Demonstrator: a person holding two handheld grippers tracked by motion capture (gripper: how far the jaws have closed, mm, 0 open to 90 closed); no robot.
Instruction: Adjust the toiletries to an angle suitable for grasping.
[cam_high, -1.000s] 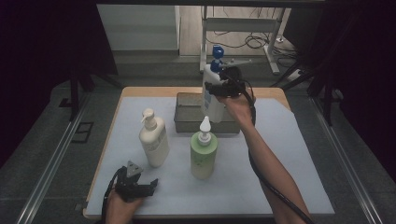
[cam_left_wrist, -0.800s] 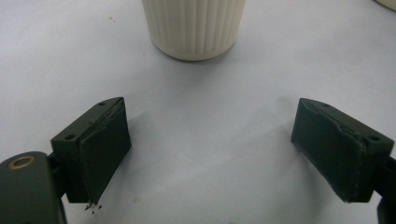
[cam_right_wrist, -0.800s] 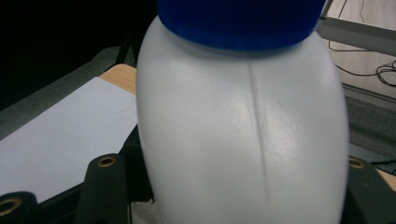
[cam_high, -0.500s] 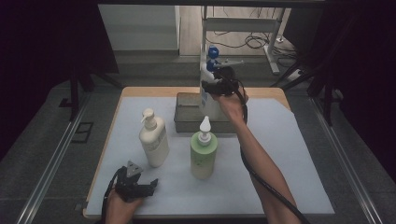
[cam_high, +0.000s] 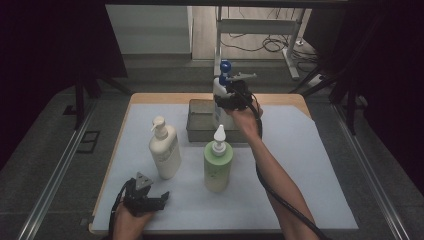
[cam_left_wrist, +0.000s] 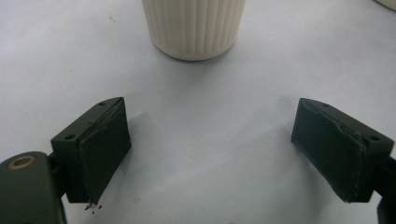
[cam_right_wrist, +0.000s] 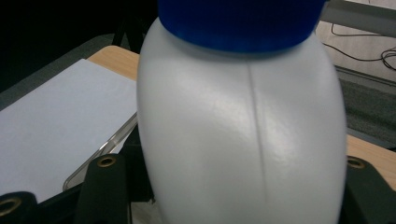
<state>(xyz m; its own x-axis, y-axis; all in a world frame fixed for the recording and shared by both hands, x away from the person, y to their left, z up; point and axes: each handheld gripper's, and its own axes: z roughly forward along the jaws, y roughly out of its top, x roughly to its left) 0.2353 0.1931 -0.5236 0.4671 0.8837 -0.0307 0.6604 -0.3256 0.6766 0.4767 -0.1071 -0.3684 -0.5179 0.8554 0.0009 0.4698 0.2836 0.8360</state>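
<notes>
Right gripper clamped the white blue-capped bottle above the grey tray at the counter's far edge; best lowered upright, released once seated. Left gripper wide open, empty, near-left corner.

White bottle with blue cap clamped upright between the right gripper's black jaws, above a metal tray on white sheet.

Left claw agape, right claw clamped.
</notes>
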